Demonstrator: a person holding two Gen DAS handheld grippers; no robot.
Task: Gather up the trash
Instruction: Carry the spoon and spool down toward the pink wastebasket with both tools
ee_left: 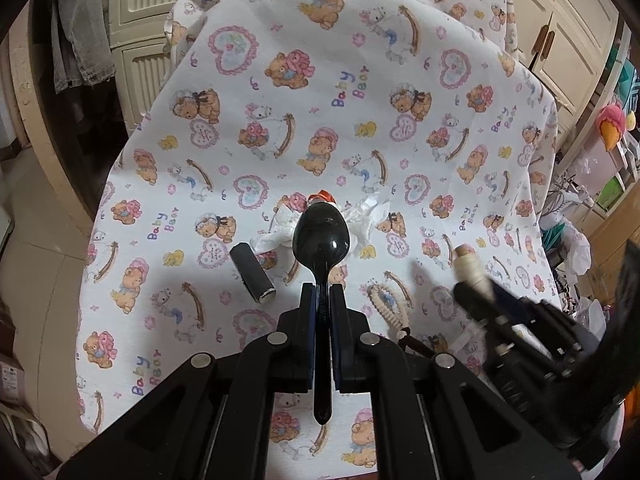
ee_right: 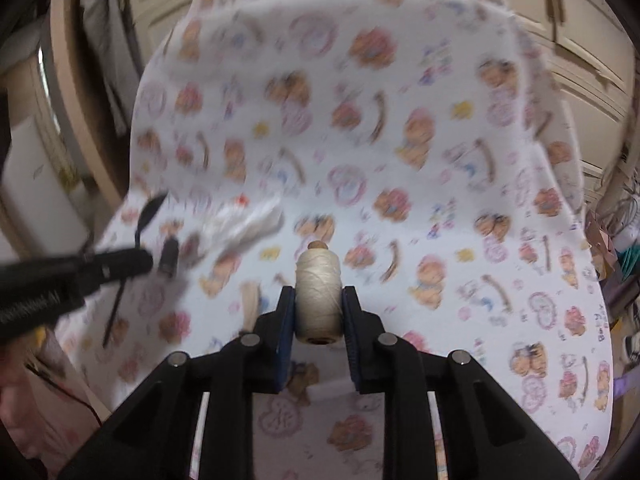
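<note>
My left gripper (ee_left: 323,289) is shut on the handle of a black plastic spoon (ee_left: 320,236), bowl pointing away, above a table under a teddy-bear cloth (ee_left: 320,80). Under the spoon's bowl lies crumpled white tissue (ee_left: 372,216) with a small red-and-white piece (ee_left: 322,197) behind it. A dark cylinder (ee_left: 252,272) lies left of the spoon. My right gripper (ee_right: 318,294) is shut on a spool of cream thread (ee_right: 319,300) and holds it above the cloth. In the blurred right wrist view the left gripper (ee_right: 146,260), spoon (ee_right: 150,210), tissue (ee_right: 248,220) and cylinder (ee_right: 170,256) sit to the left.
A beige comb-like piece (ee_left: 386,304) lies on the cloth between the two grippers. Cream cabinets (ee_left: 568,40) stand behind the table. Grey clothing (ee_left: 80,32) hangs at the far left. Shelves with cluttered items (ee_left: 600,160) crowd the right edge.
</note>
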